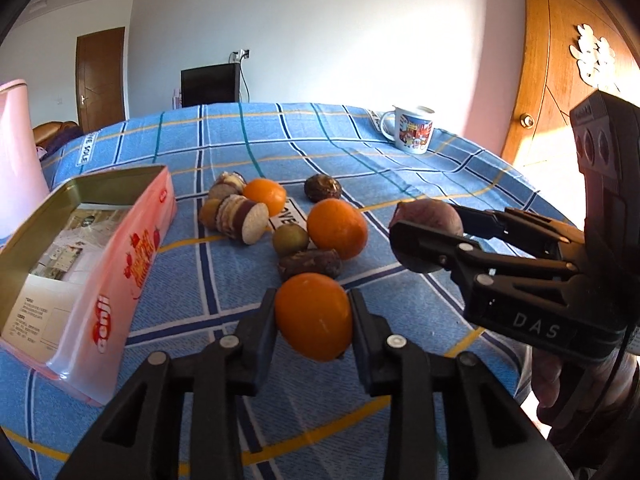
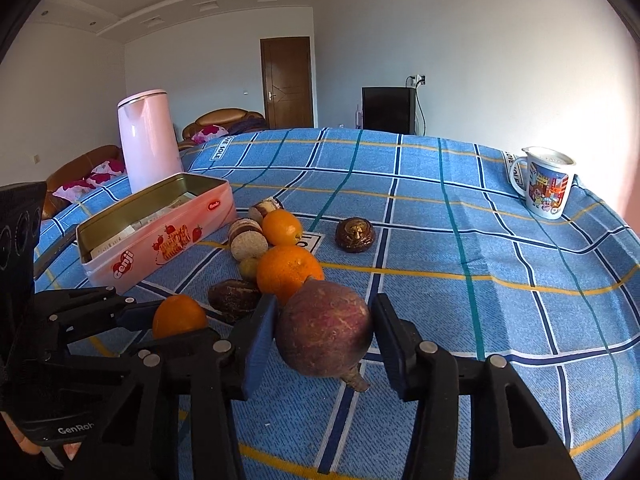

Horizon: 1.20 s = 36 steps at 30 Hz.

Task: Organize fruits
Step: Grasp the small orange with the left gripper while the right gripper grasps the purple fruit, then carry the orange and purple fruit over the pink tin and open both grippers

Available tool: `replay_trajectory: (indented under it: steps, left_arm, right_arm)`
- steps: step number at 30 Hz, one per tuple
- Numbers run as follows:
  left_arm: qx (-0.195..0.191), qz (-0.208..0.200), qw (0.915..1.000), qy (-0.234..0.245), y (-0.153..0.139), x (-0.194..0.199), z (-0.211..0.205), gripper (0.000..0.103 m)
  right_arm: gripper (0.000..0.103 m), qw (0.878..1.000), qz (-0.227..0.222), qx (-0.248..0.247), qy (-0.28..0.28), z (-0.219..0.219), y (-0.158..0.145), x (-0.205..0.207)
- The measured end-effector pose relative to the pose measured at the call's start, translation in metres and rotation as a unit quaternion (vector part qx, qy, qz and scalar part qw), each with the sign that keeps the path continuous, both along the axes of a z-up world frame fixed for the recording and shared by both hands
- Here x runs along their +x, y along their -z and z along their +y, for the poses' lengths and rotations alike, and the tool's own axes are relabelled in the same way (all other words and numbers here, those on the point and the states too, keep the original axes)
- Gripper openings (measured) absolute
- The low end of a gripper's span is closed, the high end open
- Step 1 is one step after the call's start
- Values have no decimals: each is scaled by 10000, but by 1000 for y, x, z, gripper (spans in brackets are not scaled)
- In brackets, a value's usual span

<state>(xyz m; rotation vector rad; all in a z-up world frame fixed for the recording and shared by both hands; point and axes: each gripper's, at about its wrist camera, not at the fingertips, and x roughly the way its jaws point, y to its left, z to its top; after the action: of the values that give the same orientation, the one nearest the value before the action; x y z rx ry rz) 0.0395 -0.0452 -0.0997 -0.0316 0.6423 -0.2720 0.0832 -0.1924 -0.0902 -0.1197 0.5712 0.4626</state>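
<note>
pink tin [image 1: 120, 264] open, papers inside | left gripper [image 1: 313, 316] clamped on smooth orange [image 1: 312, 314] near tin; right gripper [image 2: 325, 332] clamped on purple-red root fruit [image 2: 324, 330] | blue checked cloth [image 2: 460, 248]

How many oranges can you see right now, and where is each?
3. One orange sits between the left hand-held gripper fingers; a second lies mid-pile; a third lies farther back beside the cut rolls. None looks hidden.

We see the fruit pile [image 2: 276, 256] mid-bench [image 2: 460, 320], the open tin [image 2: 160, 236] to its left. Behind the tin stands the kettle [image 2: 148, 140]; the mug [image 2: 546, 184] sits far right.
</note>
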Motion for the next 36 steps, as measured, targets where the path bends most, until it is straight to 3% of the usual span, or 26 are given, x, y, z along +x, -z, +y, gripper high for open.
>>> replay_trajectory:
  steps: [11,24,36]
  left_arm:
    - [188,-647,9954,-680,-34,-7,43,35]
    - [56,-680,9886,-1343,-42,3,109,35]
    - [-7,-481,9862,-1584,-36,19,148,35]
  right_arm:
    - [50,9980,-473,219,-366,22,-33,-6]
    - [50,9932,-521,292,-1000,86,-58,5]
    - [50,9890,-385,237,-1408,140,-60,21]
